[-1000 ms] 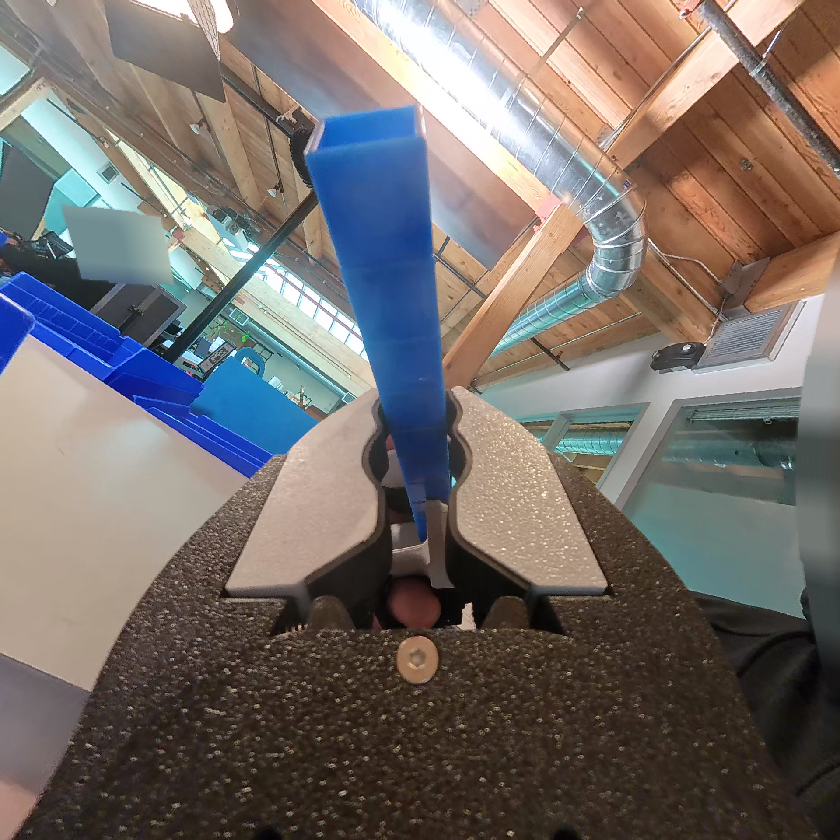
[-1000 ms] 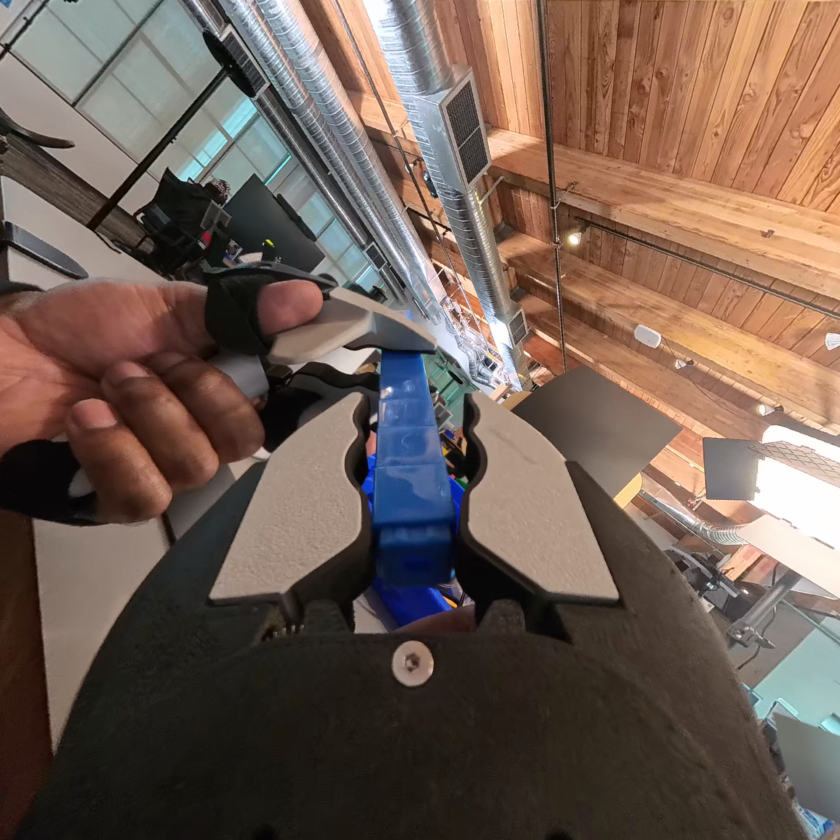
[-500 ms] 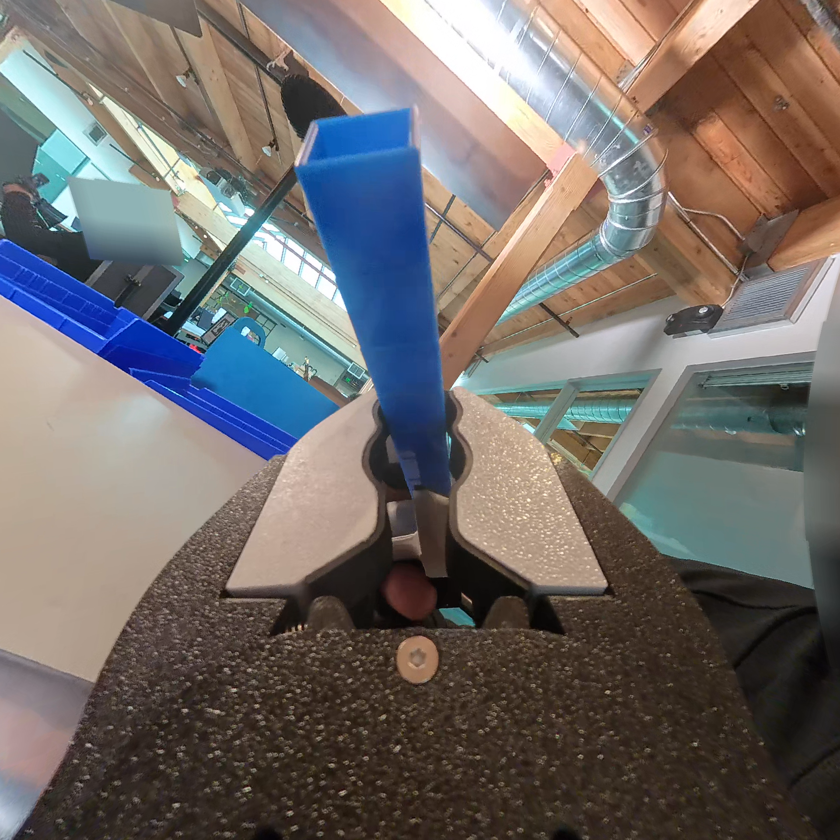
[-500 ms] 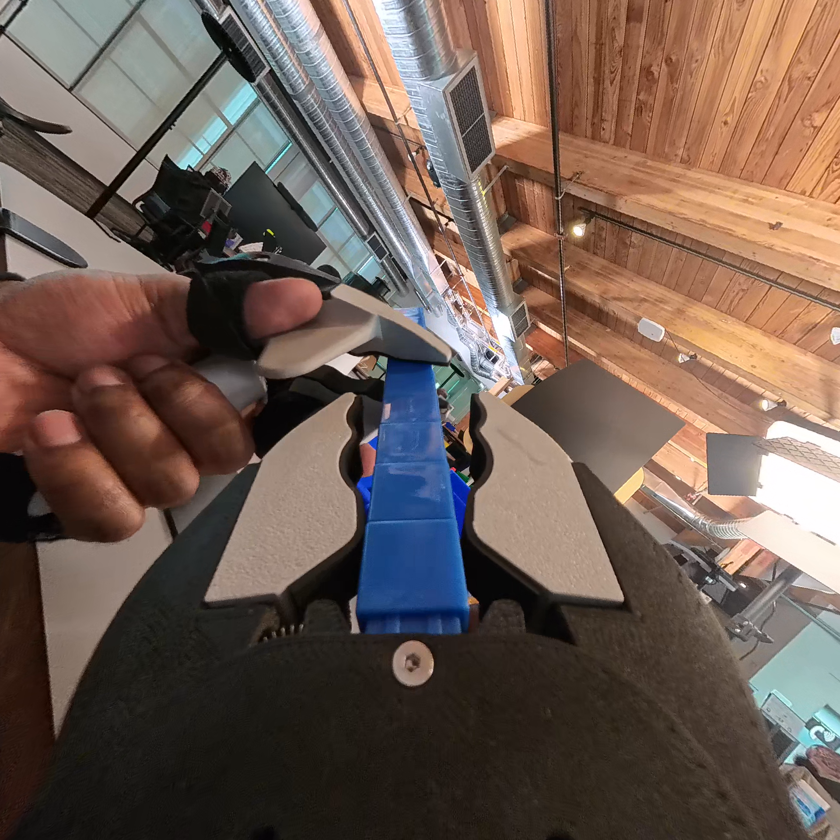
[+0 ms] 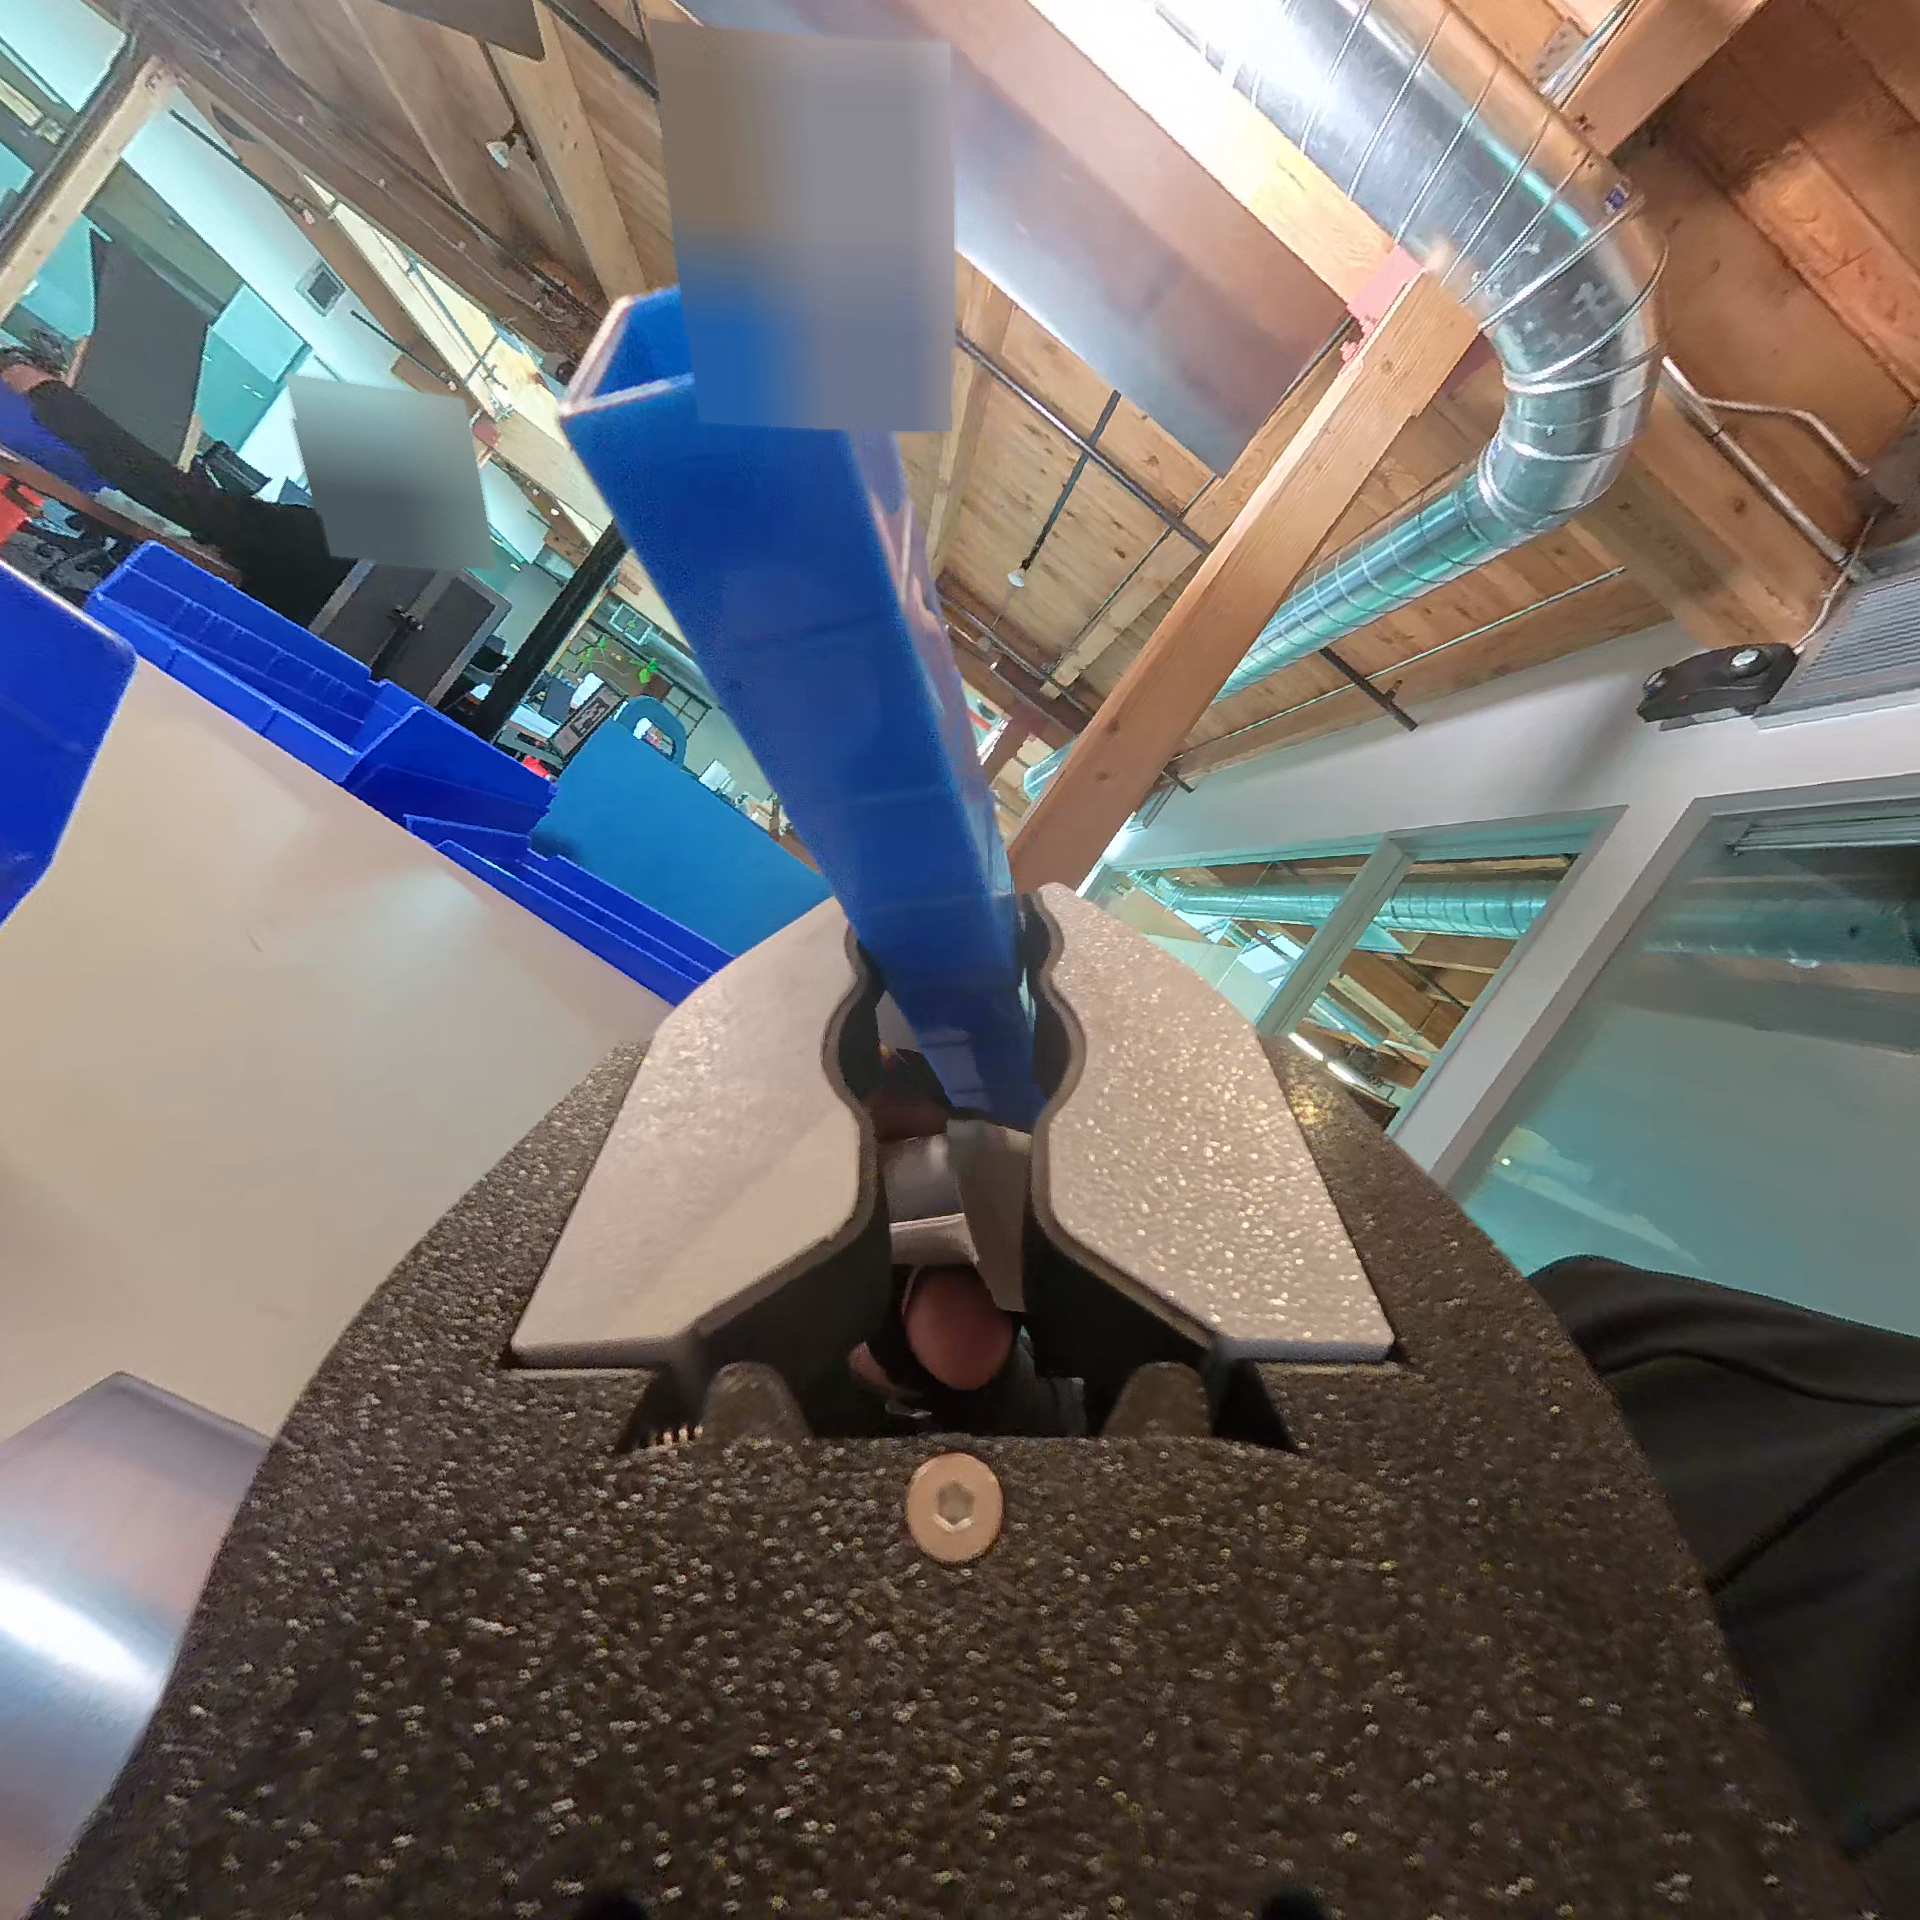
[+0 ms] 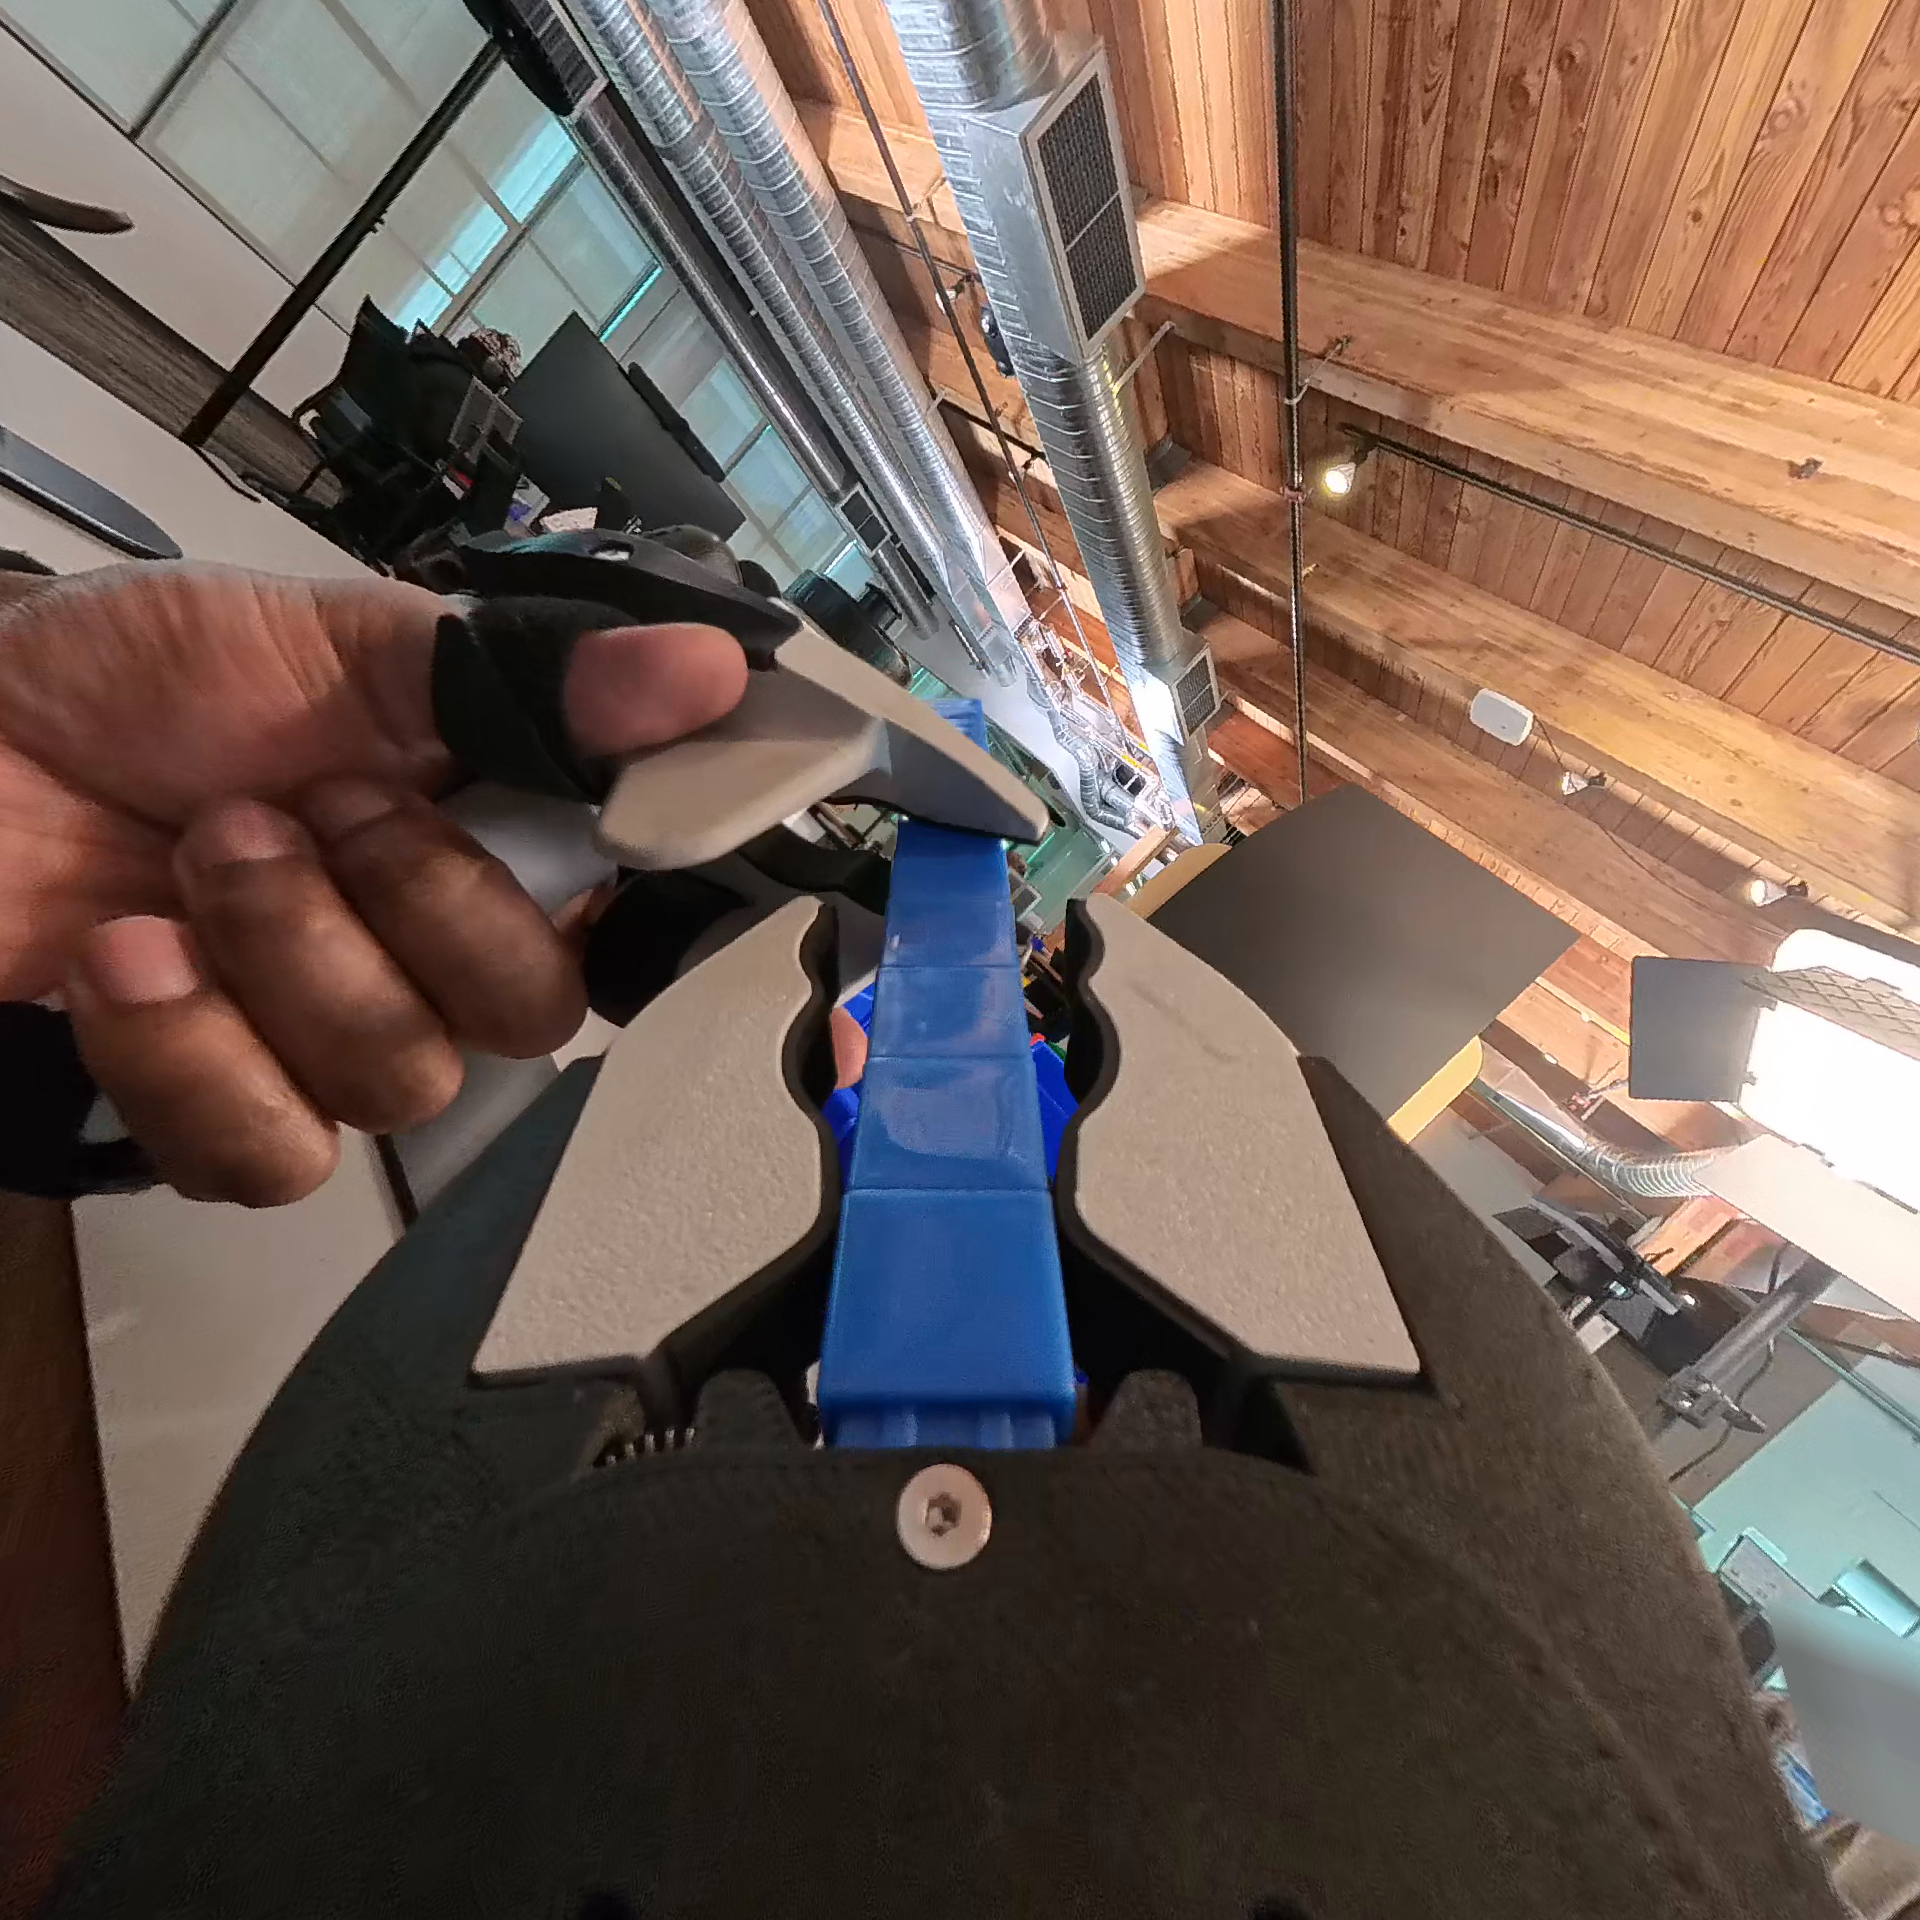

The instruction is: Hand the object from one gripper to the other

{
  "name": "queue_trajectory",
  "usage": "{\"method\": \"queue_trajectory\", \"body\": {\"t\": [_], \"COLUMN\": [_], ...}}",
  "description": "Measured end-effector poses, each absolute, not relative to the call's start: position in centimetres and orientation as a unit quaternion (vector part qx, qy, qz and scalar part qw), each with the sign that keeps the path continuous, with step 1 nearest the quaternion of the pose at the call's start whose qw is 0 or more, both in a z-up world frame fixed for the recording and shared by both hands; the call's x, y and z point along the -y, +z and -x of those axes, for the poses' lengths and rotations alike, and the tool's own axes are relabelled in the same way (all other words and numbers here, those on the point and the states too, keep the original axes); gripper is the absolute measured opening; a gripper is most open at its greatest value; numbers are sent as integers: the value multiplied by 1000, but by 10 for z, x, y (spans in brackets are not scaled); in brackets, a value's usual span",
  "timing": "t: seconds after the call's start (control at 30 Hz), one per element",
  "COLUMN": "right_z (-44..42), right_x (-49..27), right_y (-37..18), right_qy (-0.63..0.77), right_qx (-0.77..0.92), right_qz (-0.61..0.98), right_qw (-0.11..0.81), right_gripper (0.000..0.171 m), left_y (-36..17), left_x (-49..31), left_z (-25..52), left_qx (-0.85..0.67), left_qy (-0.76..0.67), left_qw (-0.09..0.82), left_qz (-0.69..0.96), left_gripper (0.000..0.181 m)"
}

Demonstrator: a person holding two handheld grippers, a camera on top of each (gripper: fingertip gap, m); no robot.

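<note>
A long blue square bar stands between the fingers of my left gripper, which is shut on its near end. The bar leans up and to the left, and its hollow far end is free. In the right wrist view the same bar lies between the fingers of my right gripper. Its near end reaches the base of the jaws. The jaws stand open, close along both sides of the bar. A person's hand holds the left gripper's grey finger on the bar's far end.
Blue bins and a white table top lie to the left in the left wrist view. Wooden beams and metal ducts are overhead. A black panel hangs to the right in the right wrist view. Only a small space, under 4 cm, lies between the two pairs of fingers.
The right gripper has slid forward along the bar, so the bar's near end now sits at the base of its jaws. The left gripper keeps its hold and has tilted slightly.
</note>
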State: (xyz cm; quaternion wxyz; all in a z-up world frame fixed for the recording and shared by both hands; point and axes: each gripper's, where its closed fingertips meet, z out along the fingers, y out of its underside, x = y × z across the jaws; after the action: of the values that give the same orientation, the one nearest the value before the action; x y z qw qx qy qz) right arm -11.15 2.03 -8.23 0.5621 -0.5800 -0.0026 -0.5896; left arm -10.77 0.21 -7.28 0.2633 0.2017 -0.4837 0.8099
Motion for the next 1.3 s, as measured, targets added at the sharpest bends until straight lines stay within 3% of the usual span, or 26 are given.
{"method": "queue_trajectory", "body": {"t": [0.53,0.73,0.93,1.3], "right_z": [123,131,144,152], "right_x": [-15,-22,-21,-42], "right_y": [-70,-73,-69,-97], "right_qy": [-545,-447,-297,-190], "right_qx": [-1,12,11,48], "right_qz": [556,590,597,650], "right_qw": [627,672,745,735], "right_gripper": [42,42,42,42], "left_y": [-60,-61,-70,-89], "left_x": [-28,-47,-58,-57], "left_z": [94,91,116,146], "left_qx": [505,565,622,651], "left_qy": [824,817,779,748], "left_qw": [179,39,-70,-58], "left_qz": [-184,-103,36,118], "left_gripper": [46,61,63,56]}}
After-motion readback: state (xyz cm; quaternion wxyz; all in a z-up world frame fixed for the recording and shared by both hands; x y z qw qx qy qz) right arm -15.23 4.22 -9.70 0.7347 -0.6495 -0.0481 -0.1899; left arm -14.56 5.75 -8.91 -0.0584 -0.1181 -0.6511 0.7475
